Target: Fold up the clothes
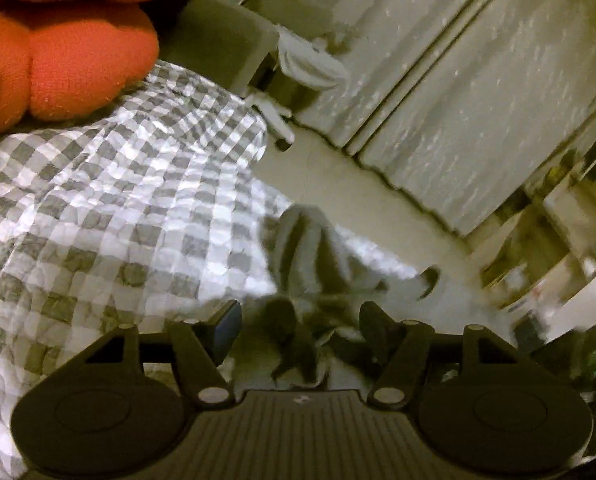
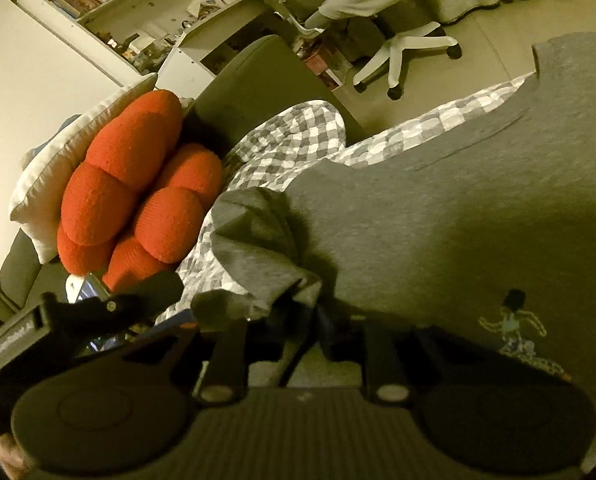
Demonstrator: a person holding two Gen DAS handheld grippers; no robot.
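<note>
From the left wrist, the left gripper (image 1: 298,316) has its jaws wide apart over bunched grey cloth (blurred) on the checked bedcover (image 1: 110,200). From the right wrist, the right gripper's (image 2: 321,336) jaws stand narrow at a rumpled fold of the grey T-shirt (image 2: 437,216) spread on the bed; whether they pinch it, I cannot tell.

grey tee (image 2: 437,208) with a tiny cartoon print (image 2: 515,332), grey-white checked bedspread (image 1: 110,200), bright orange knit cushion (image 2: 138,192), black fingers (image 1: 228,328)

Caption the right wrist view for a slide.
Grey T-shirt spread on a checked bedcover, one sleeve bunched ahead of the right gripper.
</note>
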